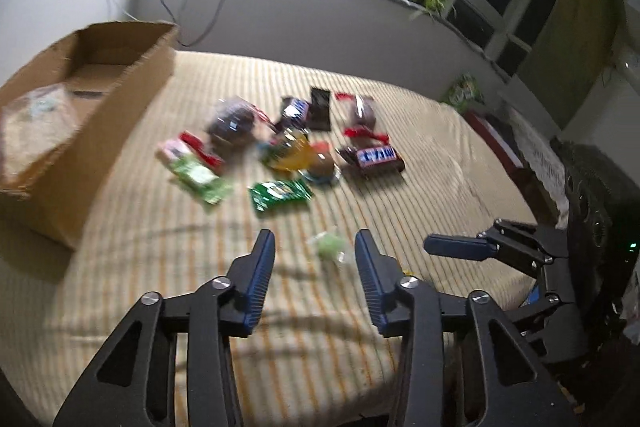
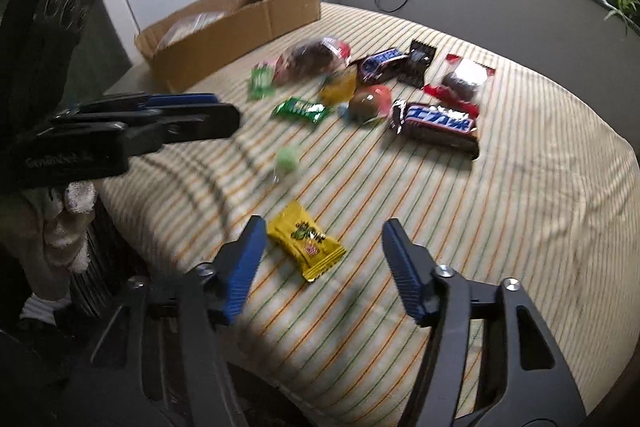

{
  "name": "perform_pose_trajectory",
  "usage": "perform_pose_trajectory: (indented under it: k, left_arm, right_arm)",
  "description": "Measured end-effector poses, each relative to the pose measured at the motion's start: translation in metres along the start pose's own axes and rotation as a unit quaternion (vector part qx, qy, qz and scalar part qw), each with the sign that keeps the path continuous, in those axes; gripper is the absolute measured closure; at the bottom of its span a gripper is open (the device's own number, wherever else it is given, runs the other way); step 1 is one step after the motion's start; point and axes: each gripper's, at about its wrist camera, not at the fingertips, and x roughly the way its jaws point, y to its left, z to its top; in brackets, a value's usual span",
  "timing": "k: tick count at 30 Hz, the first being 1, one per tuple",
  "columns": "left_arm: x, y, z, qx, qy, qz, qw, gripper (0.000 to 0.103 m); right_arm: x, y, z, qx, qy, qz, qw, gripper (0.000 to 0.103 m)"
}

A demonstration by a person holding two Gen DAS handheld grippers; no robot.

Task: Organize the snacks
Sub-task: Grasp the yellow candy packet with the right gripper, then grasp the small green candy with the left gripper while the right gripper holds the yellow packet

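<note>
Striped bedding (image 2: pixel 500 211) carried your cardboard box (image 2: pixel 240 27) far left, snacks mid-bed. Your left gripper (image 1: pixel 316 247) and right gripper (image 2: pixel 324 235) stood released, empty; soft fabric risked pinching beneath the near yellow candy (image 2: pixel 306 245).

A cream bedspread (image 2: pixel 500 187) is seen lined with orange and green stripes. A yellow candy packet (image 2: pixel 306 243), a green wrapper (image 2: pixel 300 109) and a brown cardboard box (image 2: pixel 240 23) are shown; blue pads (image 2: pixel 244 267) are noted.
</note>
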Motion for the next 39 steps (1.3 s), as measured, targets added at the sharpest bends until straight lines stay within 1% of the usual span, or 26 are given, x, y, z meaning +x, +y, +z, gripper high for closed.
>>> perform_pose_trajectory:
  k: [1, 2, 4, 7, 9, 10, 12, 14, 15, 16, 23, 29, 34, 37, 39]
  left_arm:
    - [0.004, -0.003, -0.002, 0.003, 0.004, 0.000, 1.0000, 0.068]
    - [0.007, -0.004, -0.003, 0.005, 0.008, 0.001, 1.0000, 0.069]
    - [0.013, -0.007, -0.004, 0.010, 0.015, 0.003, 0.9998, 0.071]
    - [0.021, -0.011, -0.005, 0.019, 0.025, 0.007, 0.9995, 0.074]
    - [0.027, -0.013, -0.006, 0.029, 0.030, 0.015, 0.9990, 0.079]
    - [0.029, -0.014, -0.006, 0.031, 0.031, 0.017, 0.9989, 0.080]
    - [0.031, -0.016, -0.008, 0.037, 0.033, 0.019, 0.9986, 0.082]
    - [0.032, -0.018, -0.009, 0.044, 0.031, 0.021, 0.9983, 0.086]
    - [0.032, -0.019, -0.009, 0.045, 0.031, 0.021, 0.9983, 0.088]
    - [0.033, -0.019, -0.009, 0.046, 0.030, 0.020, 0.9983, 0.090]
    - [0.033, -0.020, -0.008, 0.043, 0.024, 0.020, 0.9986, 0.092]
    - [0.025, -0.015, -0.006, 0.033, 0.014, 0.022, 0.9991, 0.095]
    - [0.011, -0.013, 0.001, 0.034, -0.004, 0.027, 0.9991, 0.095]
    - [0.013, -0.011, 0.001, 0.034, 0.000, 0.020, 0.9992, 0.095]
    - [0.016, -0.013, -0.001, 0.037, 0.003, 0.026, 0.9990, 0.093]
  right_arm:
    - [0.001, 0.001, -0.001, -0.004, 0.001, 0.001, 1.000, 0.043]
    - [0.002, 0.003, 0.000, -0.011, 0.002, 0.004, 1.000, 0.046]
    - [0.005, 0.005, 0.002, -0.020, 0.004, 0.009, 1.000, 0.048]
    - [0.012, 0.011, 0.004, -0.044, 0.012, 0.013, 0.999, 0.049]
    - [0.019, 0.014, 0.005, -0.057, 0.021, 0.007, 0.998, 0.050]
    - [0.021, 0.014, 0.005, -0.059, 0.022, 0.004, 0.998, 0.054]
    - [0.021, 0.015, 0.005, -0.064, 0.021, 0.003, 0.998, 0.056]
    - [0.020, 0.015, 0.005, -0.065, 0.021, 0.005, 0.998, 0.066]
    - [0.019, 0.015, 0.005, -0.064, 0.021, 0.006, 0.998, 0.068]
    - [0.019, 0.014, 0.005, -0.062, 0.022, 0.007, 0.998, 0.073]
    - [0.015, 0.008, 0.005, -0.046, 0.020, 0.013, 0.999, 0.075]
    - [0.007, -0.002, 0.009, -0.025, 0.009, 0.007, 1.000, 0.075]
    - [-0.001, -0.007, 0.019, -0.024, -0.005, 0.000, 1.000, 0.075]
    - [0.000, -0.007, 0.022, -0.024, -0.006, -0.004, 1.000, 0.075]
    - [0.001, -0.008, 0.022, -0.021, -0.002, -0.004, 1.000, 0.075]
